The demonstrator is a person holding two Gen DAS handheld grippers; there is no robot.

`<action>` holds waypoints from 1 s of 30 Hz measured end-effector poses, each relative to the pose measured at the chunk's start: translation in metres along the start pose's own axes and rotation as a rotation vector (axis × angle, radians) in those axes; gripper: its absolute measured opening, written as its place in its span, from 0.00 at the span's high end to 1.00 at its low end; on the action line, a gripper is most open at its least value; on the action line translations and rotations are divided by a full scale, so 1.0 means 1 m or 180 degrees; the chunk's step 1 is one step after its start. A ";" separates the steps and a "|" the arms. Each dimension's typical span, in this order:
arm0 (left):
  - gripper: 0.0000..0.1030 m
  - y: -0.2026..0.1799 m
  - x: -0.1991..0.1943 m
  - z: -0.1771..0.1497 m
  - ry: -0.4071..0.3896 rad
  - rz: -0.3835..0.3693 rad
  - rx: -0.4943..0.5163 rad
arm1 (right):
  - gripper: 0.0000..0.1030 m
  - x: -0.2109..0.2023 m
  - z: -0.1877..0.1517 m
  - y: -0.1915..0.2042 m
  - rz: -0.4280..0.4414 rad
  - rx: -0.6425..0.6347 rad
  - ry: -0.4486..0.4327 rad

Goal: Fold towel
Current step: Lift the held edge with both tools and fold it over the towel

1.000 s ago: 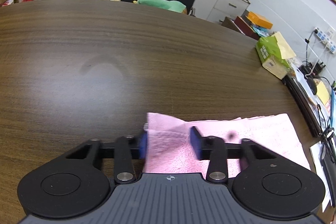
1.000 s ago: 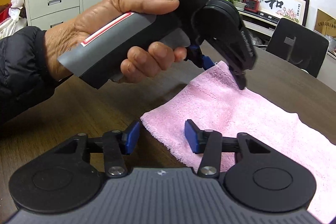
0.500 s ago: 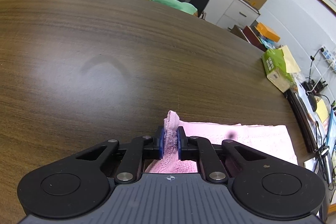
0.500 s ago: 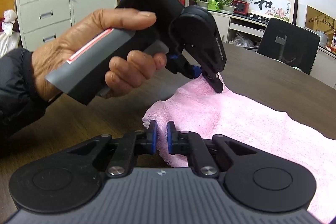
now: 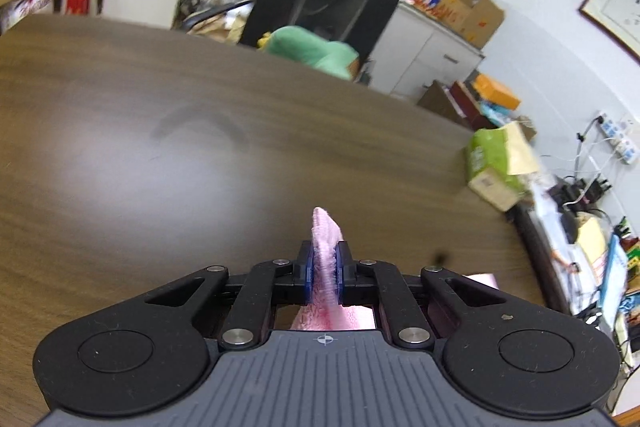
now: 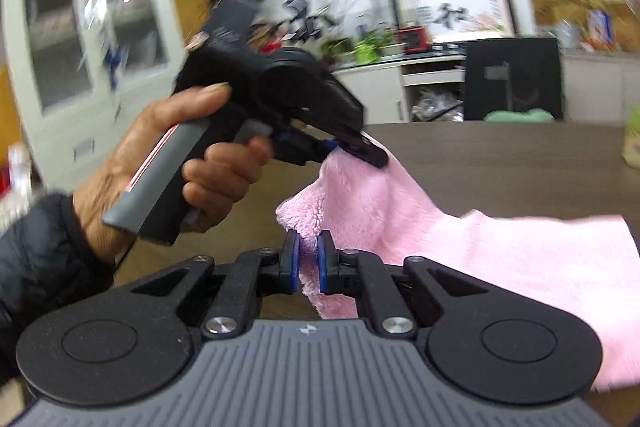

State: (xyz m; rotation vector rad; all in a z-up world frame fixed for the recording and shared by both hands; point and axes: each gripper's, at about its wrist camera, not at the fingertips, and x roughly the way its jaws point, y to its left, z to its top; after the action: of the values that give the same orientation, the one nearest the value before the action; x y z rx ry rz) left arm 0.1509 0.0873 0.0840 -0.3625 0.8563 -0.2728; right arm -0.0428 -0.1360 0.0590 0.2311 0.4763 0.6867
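Pink towel (image 6: 460,227) | both tools clamp corners | green box (image 5: 496,159) beyond

Towel (image 6: 460,239): pink, plush terry. One short edge is being held raised off the desk (image 6: 500,155), its two corners pinched upward, cloth sagging between them. The remainder is trailing down toward the desk's right side, lying flat there.

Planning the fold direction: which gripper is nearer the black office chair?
Left. In the right wrist view the left gripper sits ahead of the right gripper, toward the black office chair across the table; both pinch the pink towel.
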 end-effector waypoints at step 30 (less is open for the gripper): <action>0.64 -0.189 0.081 -0.043 0.0093 -0.0132 0.1054 | 0.82 -0.048 -0.031 -0.166 -0.0553 0.1546 -0.0054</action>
State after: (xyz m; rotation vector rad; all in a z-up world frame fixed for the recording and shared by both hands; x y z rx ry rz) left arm 0.1515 -0.1227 0.0816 -0.0677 0.8164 -0.4521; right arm 0.0010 -0.2912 -0.0102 0.6442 0.6355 0.3902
